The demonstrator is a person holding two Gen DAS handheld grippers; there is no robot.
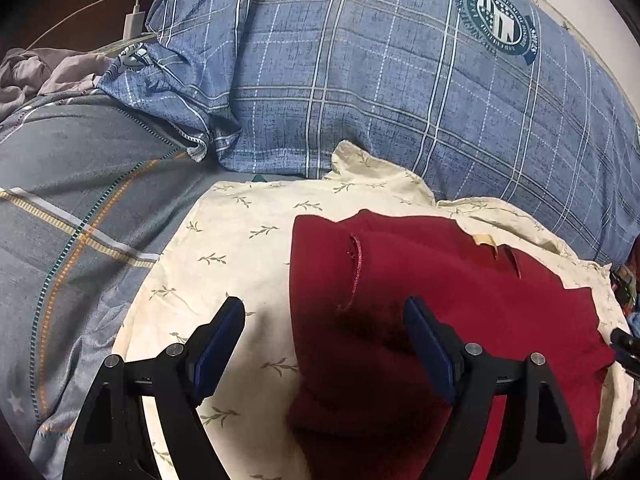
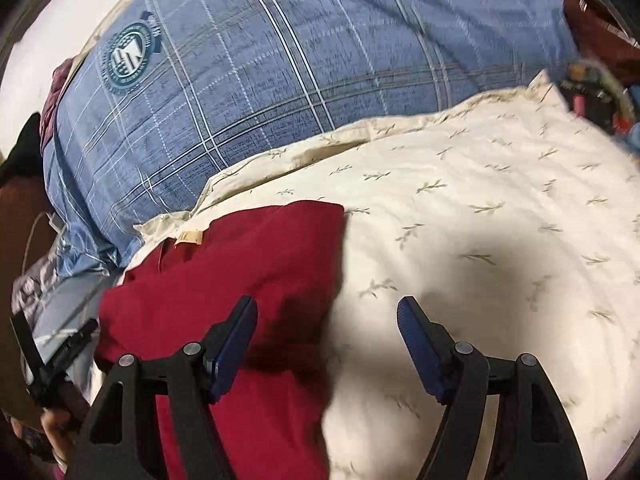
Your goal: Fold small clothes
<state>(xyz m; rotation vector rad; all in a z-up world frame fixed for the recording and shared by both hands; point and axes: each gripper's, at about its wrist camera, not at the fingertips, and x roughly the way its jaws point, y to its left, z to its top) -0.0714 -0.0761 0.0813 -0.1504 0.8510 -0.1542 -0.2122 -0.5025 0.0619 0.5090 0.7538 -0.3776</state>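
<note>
From the left wrist, the left hand-held gripper (image 1: pixel 324 320) stands wide open and empty, the red garment (image 1: pixel 440 300) lying under and beyond its right finger on the cream cloth (image 1: pixel 224 248), with the blue plaid quilt (image 1: pixel 360 80) farther ahead. From the right wrist, the right hand-held gripper (image 2: pixel 326 320) is likewise wide open holding nothing, the garment (image 2: pixel 224 264) under its left finger and ahead to the left. The garment looks folded at least once into a rough block, label showing; a further fold or tidying probably remains.
</note>
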